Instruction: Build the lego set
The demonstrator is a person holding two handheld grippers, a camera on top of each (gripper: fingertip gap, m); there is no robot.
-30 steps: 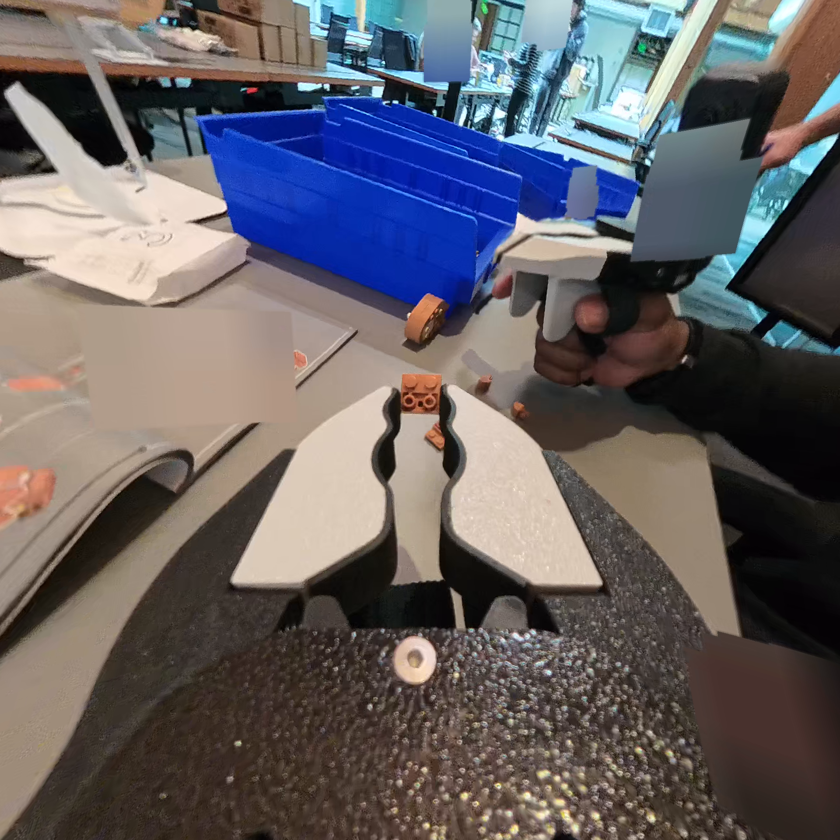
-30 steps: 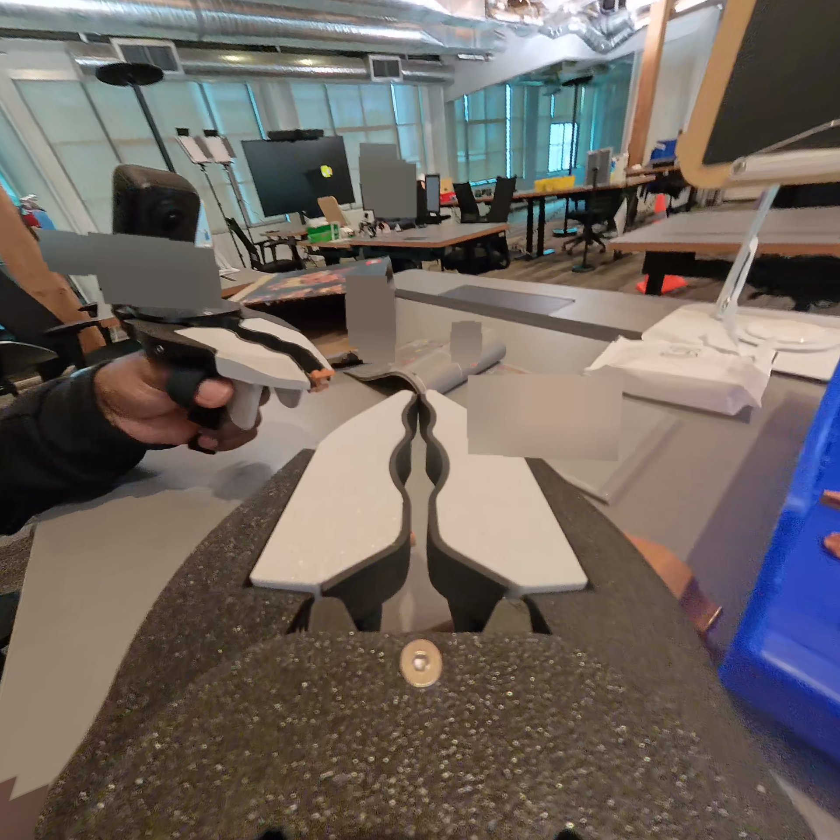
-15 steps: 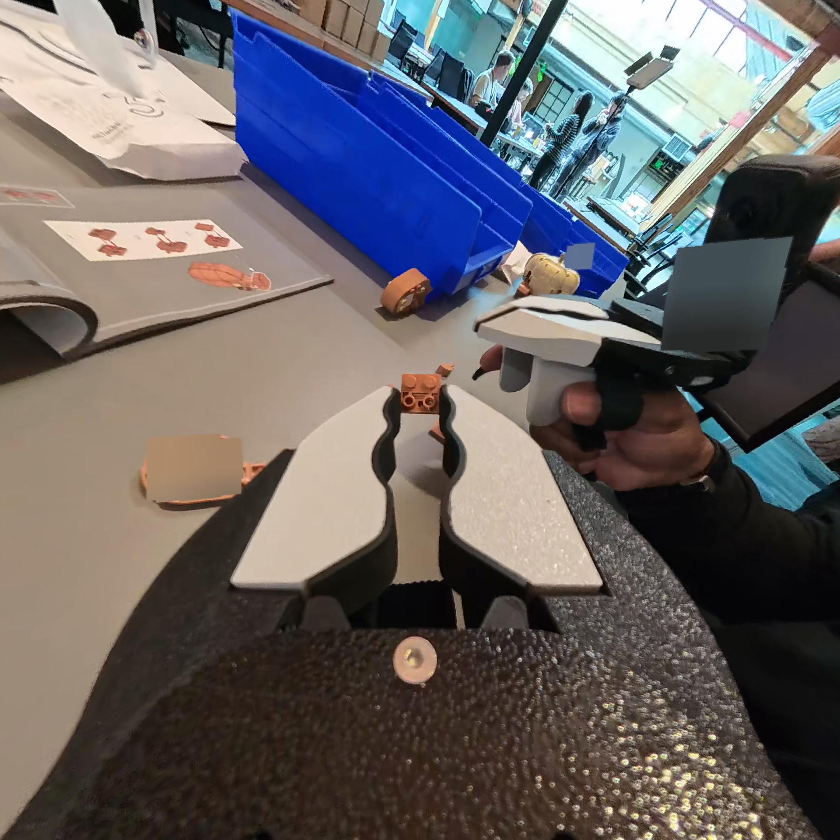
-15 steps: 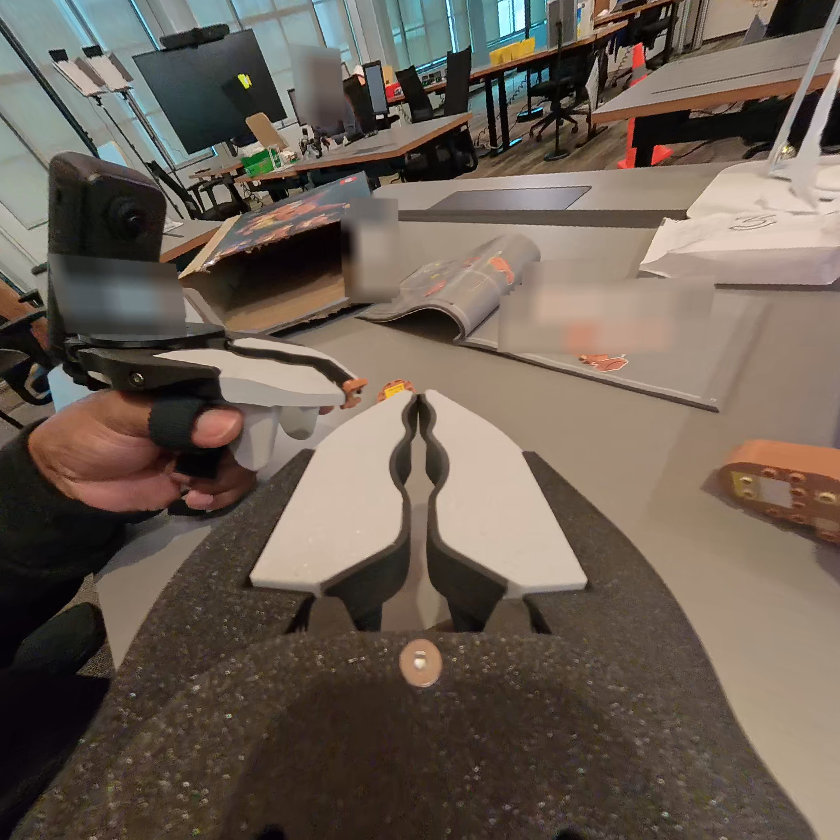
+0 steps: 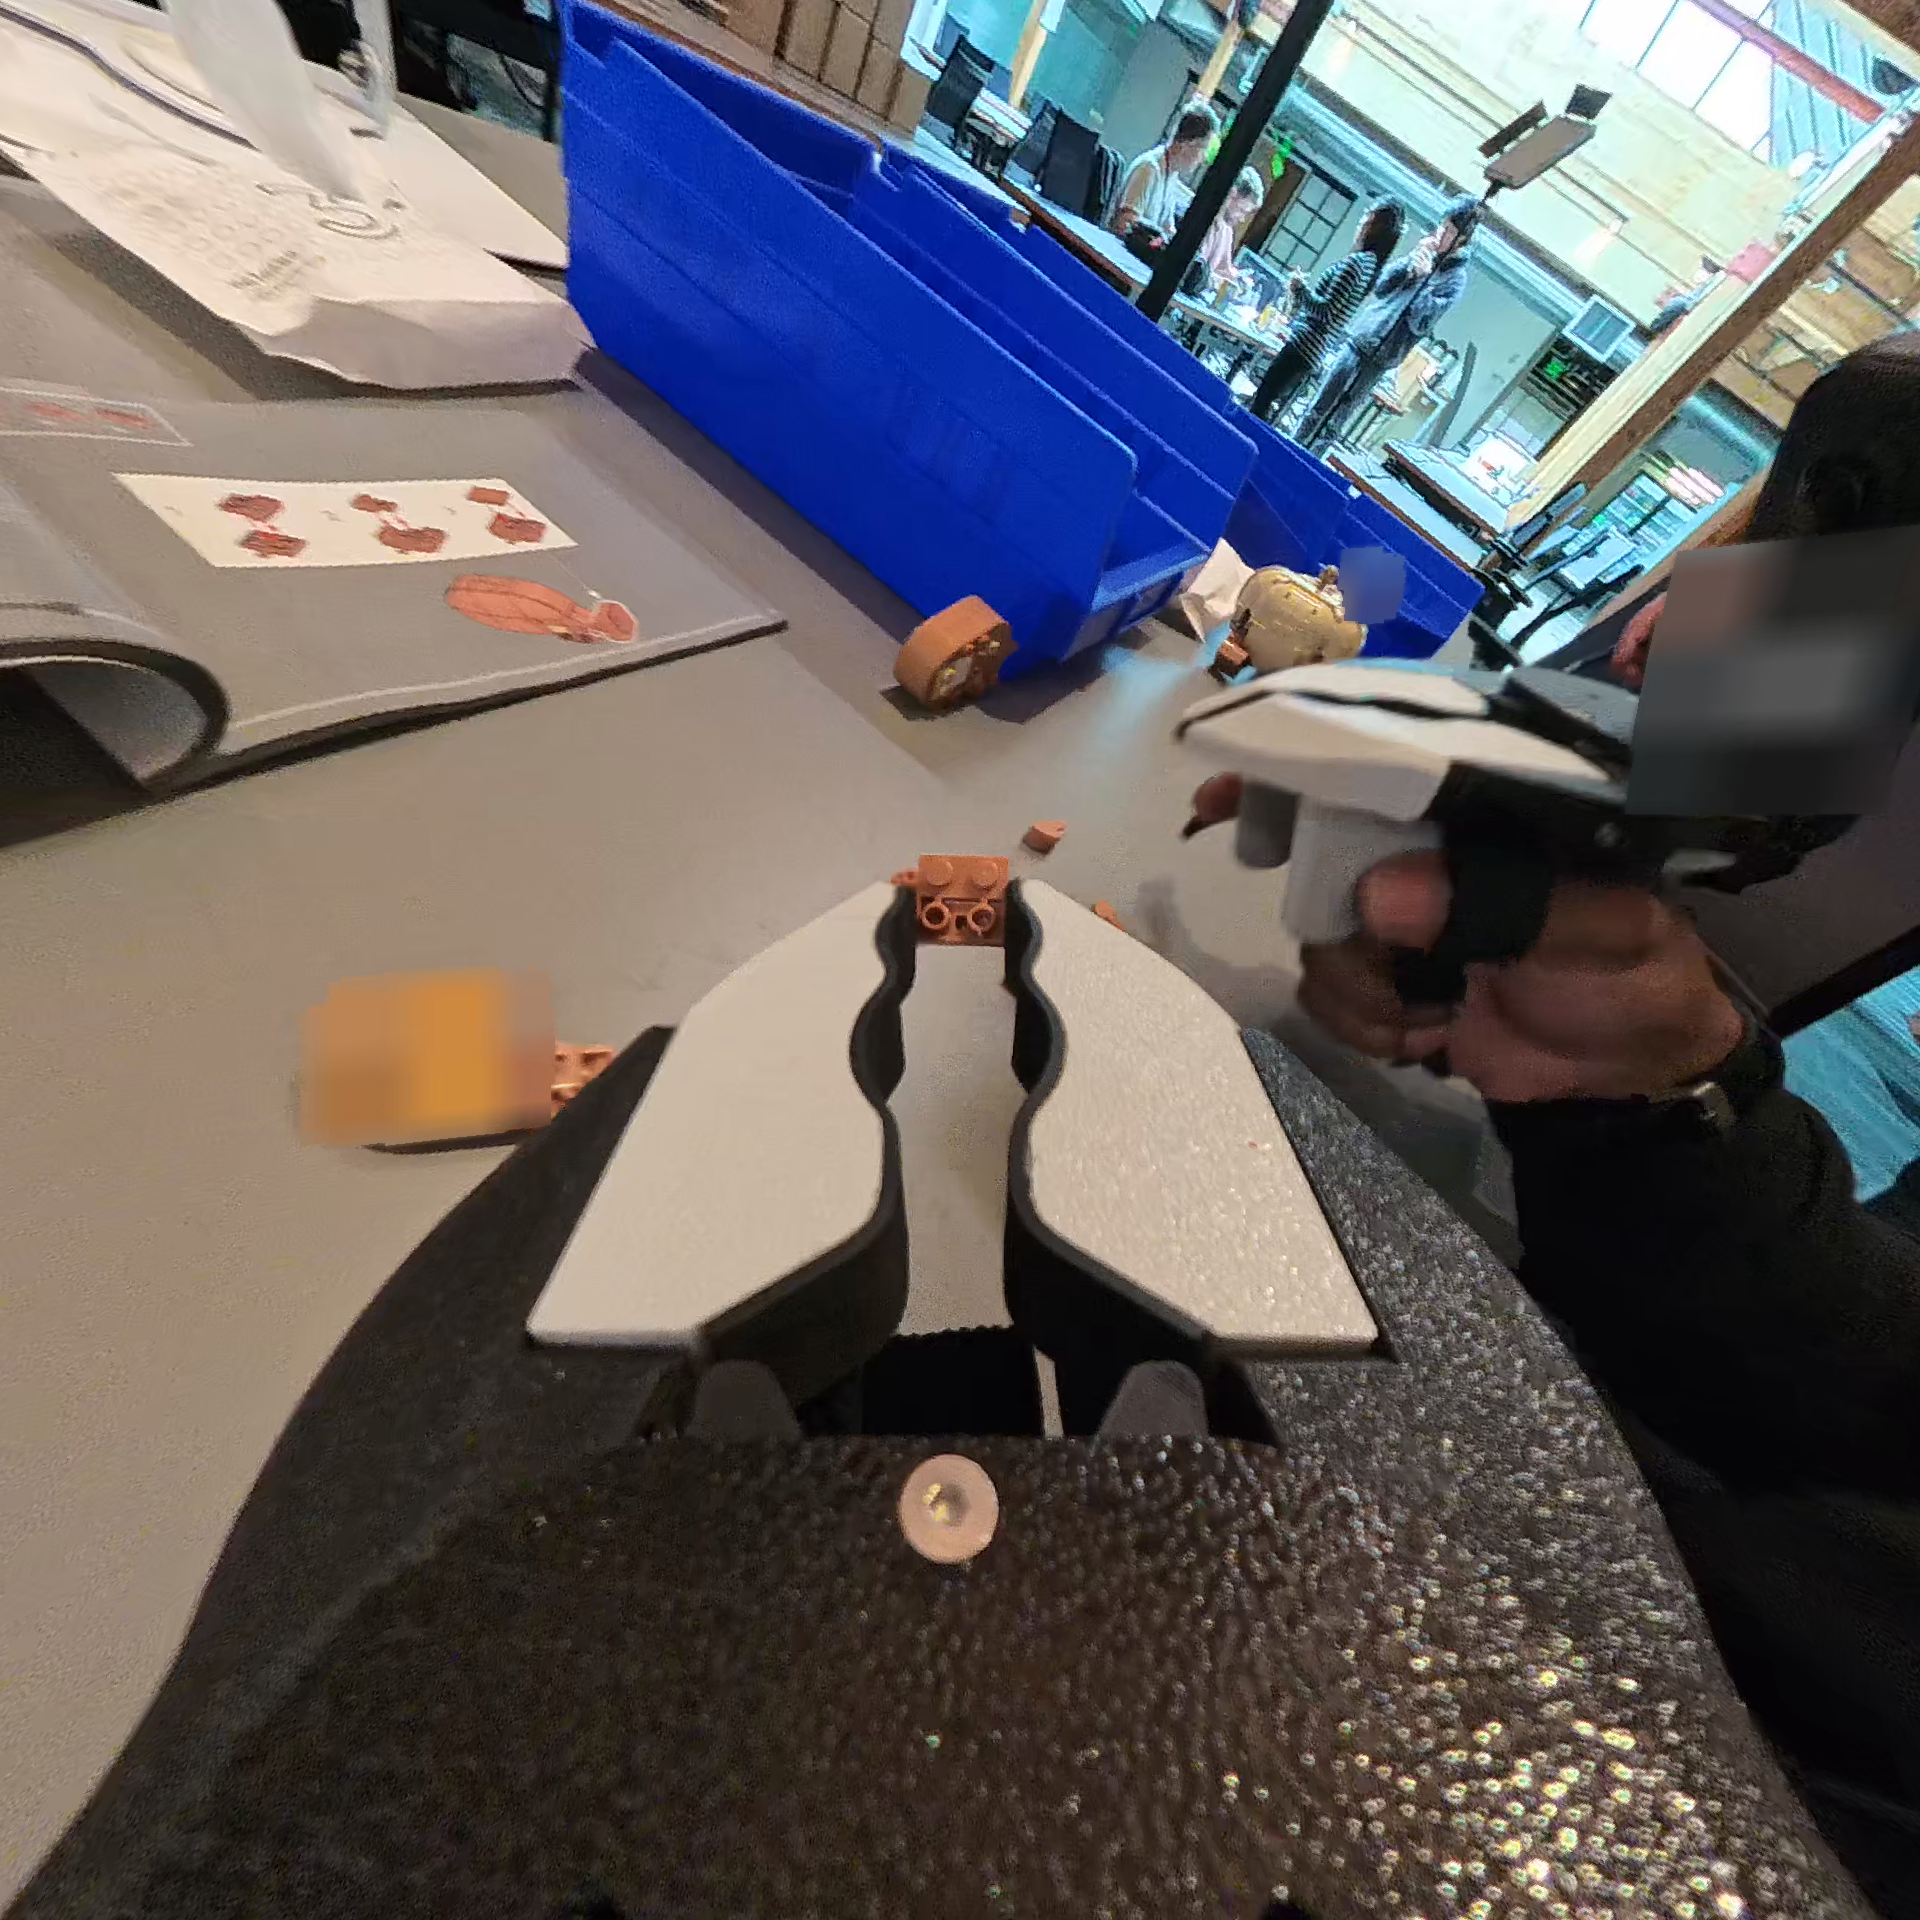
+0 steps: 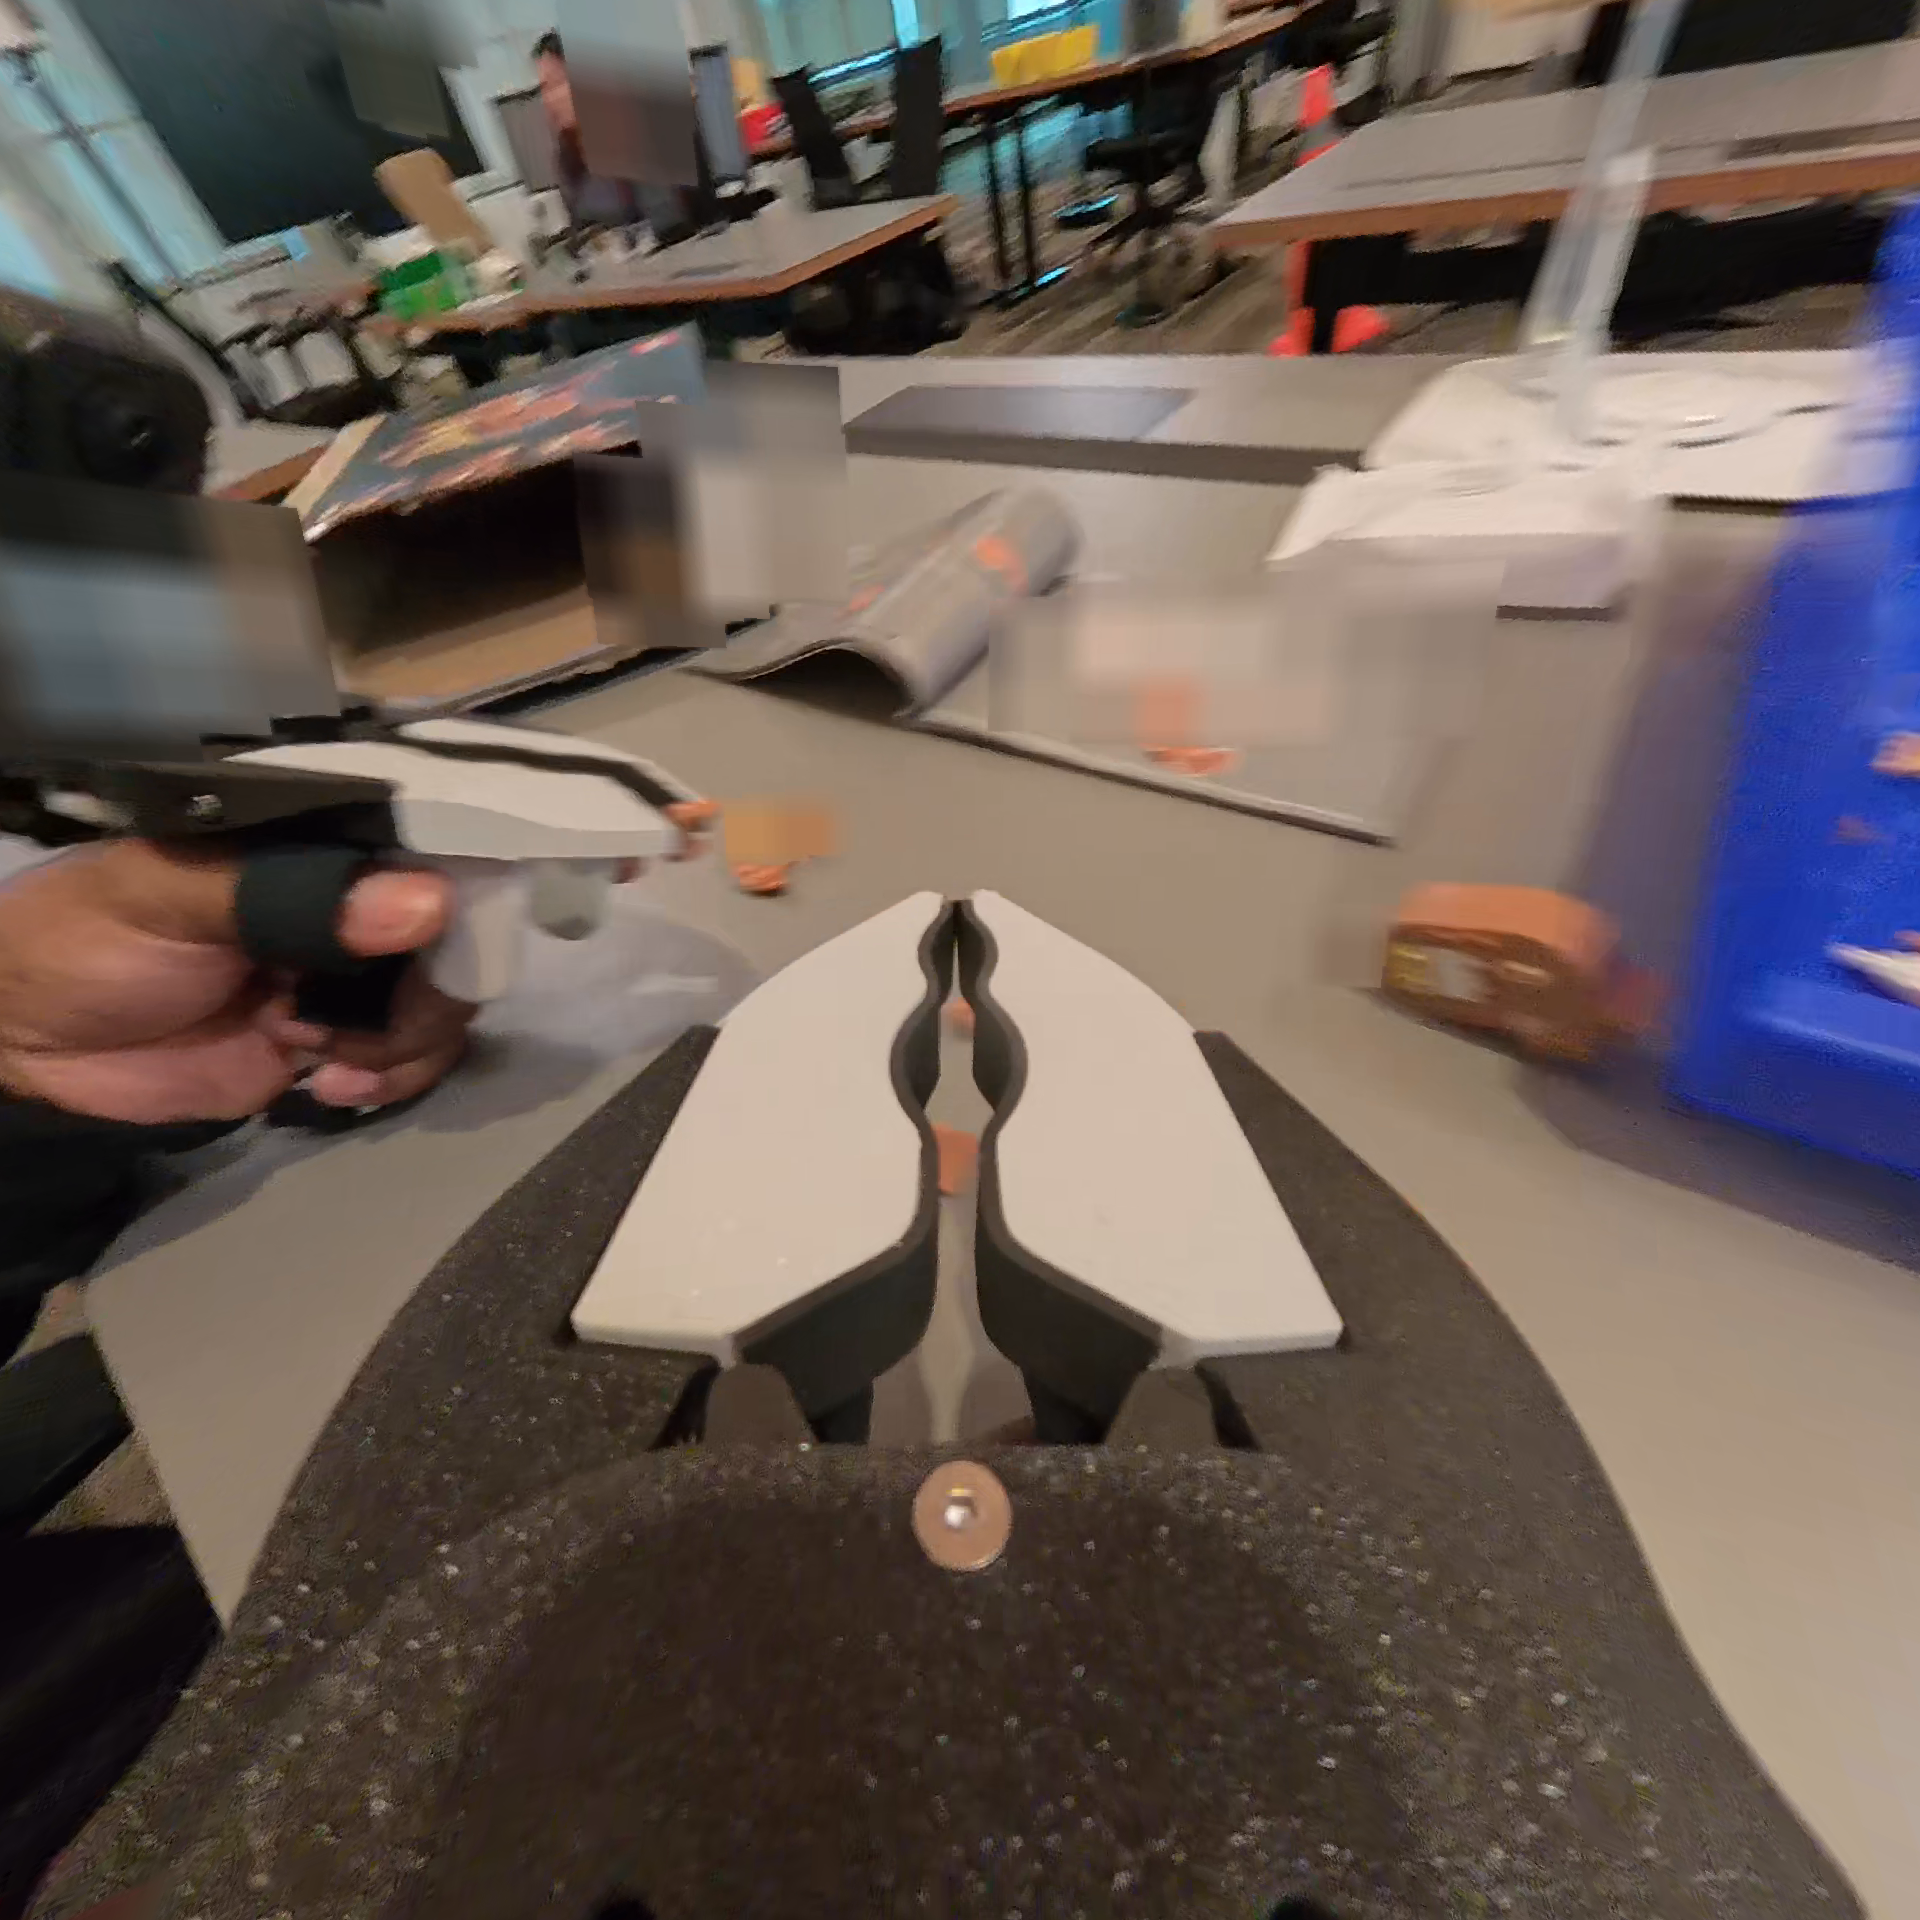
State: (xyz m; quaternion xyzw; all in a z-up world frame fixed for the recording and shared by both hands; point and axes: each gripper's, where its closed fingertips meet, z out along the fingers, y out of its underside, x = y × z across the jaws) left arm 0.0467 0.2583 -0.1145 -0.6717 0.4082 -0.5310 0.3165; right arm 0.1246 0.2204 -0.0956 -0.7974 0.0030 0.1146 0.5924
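Your left gripper (image 5: 961,902) pinches a small orange-brown brick (image 5: 962,900) at its tips, above the grey table (image 5: 520,883). Your right gripper (image 6: 960,909) is closed with nothing between its tips, over loose orange bits (image 6: 954,1158); judging by this, it needs opening before taking one.

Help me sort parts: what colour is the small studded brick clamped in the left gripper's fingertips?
Brownish orange; the brick shows best in the left wrist view.

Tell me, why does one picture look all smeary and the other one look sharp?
Right wrist view: motion blur smears the blue plastic bin and the round brown toy-brick piece; only the right gripper's own body stays crisp. Left wrist view: much sharper, so the small brown studded brick between the left gripper's fingertips shows clearly, though the wide lens bends the edges.
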